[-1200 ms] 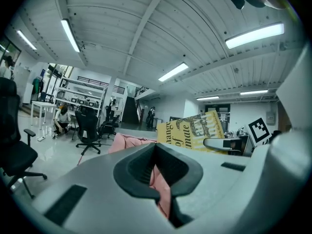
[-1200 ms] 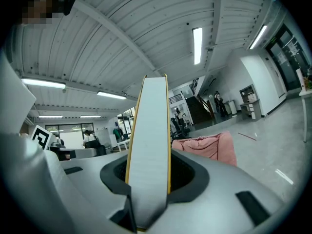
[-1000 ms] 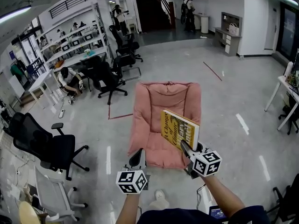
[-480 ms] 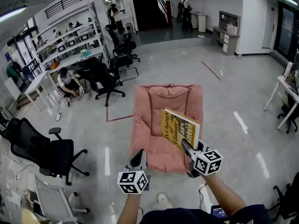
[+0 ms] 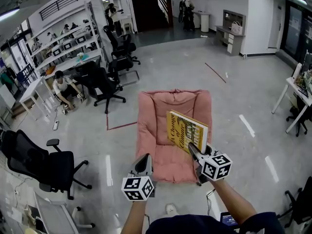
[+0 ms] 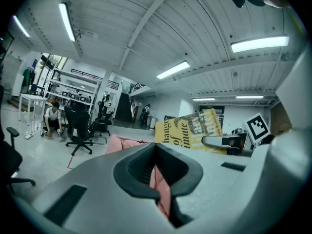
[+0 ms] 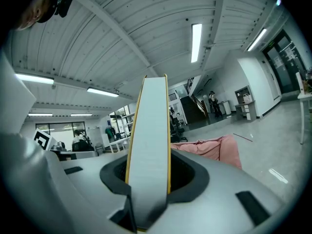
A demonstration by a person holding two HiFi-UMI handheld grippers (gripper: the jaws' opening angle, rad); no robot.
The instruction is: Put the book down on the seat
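Observation:
A yellow book point(image 5: 186, 129) stands tilted on edge above the right half of the pink padded seat point(image 5: 156, 130), which lies on the grey floor. My right gripper point(image 5: 195, 155) is shut on the book's lower corner. In the right gripper view the book's white page edge point(image 7: 148, 145) fills the space between the jaws, with the seat point(image 7: 214, 147) beyond. My left gripper point(image 5: 143, 165) hovers over the seat's near left corner, shut and holding nothing. The left gripper view shows its jaws together, with the book point(image 6: 192, 130) and the seat point(image 6: 124, 144) ahead.
Black office chairs point(image 5: 44, 155) point(image 5: 105, 84) stand to the left. Behind them are desks and shelves, with a crouching person point(image 5: 61, 87). A white table point(image 5: 292, 89) is at the right edge. Red tape point(image 5: 119, 126) marks the floor left of the seat.
The book and both grippers keep almost the same place over the seat. The head view has drifted slightly, so the room sits a little lower and to the left.

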